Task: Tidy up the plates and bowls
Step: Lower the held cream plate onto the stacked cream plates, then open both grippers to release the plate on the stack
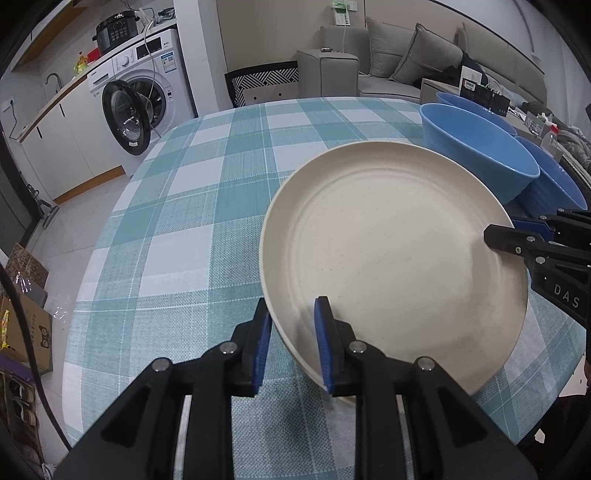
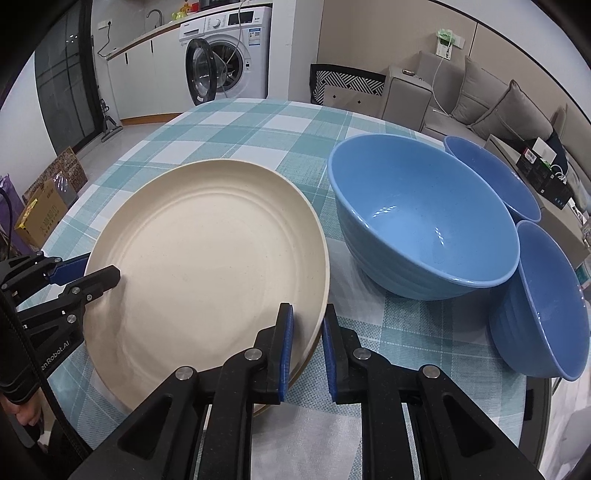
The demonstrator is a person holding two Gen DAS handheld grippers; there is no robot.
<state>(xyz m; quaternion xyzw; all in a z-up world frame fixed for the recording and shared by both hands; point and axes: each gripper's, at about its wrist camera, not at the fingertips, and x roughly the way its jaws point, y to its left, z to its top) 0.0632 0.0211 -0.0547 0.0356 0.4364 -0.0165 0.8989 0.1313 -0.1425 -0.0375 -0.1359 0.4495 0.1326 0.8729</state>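
At the right edge of your left wrist view, the black body of the right hand-held gripper (image 1: 495,233) carries the white letters "DAS"; the rest is cut off by the frame. In your right wrist view, at the lower left, the left hand-held gripper (image 2: 98,273) reads "enRobot.AI" in white, its start hidden. The stickers on the washing machine (image 2: 236,48), the buttons on the cooker (image 1: 116,29) and the print on the cardboard boxes are too small for you to read.
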